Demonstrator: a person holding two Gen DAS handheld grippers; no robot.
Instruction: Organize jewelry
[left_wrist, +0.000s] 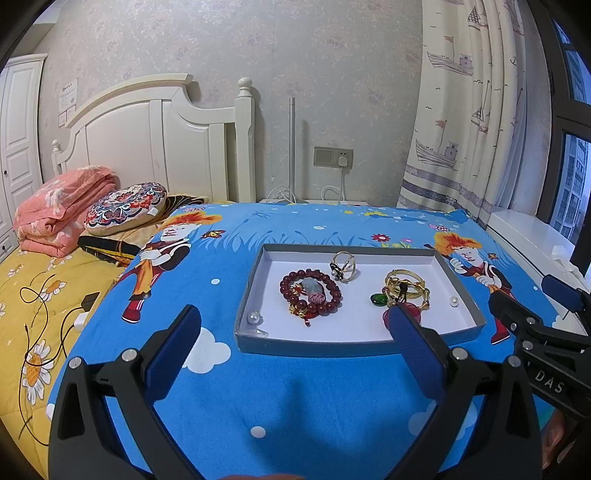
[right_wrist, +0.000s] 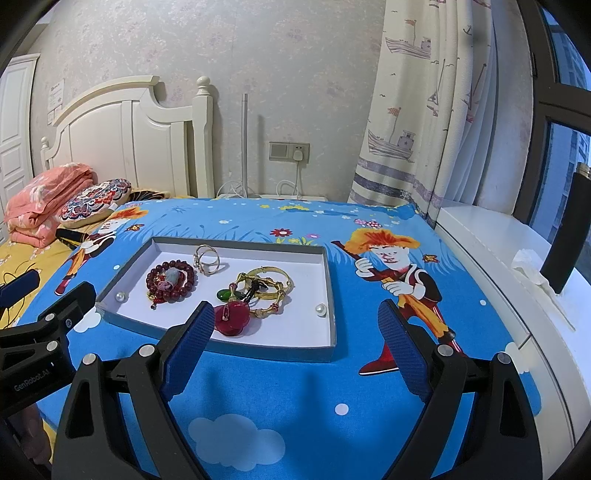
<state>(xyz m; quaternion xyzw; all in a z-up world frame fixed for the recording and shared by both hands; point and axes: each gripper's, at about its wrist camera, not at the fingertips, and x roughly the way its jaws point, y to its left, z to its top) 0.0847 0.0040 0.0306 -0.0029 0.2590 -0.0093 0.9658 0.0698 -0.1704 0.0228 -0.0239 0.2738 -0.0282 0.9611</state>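
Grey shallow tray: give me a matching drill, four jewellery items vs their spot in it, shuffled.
Items in the grey shallow tray:
1. dark red bead bracelet
2. thin gold ring set
3. red glossy pendant
4. white pearl by the green pendant side

Spots, right wrist view:
A. near right corner
B. near edge, centre
C. far wall, behind the beads
D. left half

Pairs: 1-D, 2-C, 3-B, 4-A

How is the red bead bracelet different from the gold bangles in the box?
The bead bracelet is a ring of dark red round beads, while the gold bangles are smooth shiny hoops with bamboo-like joints. The bead bracelet lies at the left of the tray; the bangles lie at its right. The bracelet circles a pale charm, whereas the bangles are stacked overlapping, with green and red pendants beside them. Both lie flat on the white tray floor.
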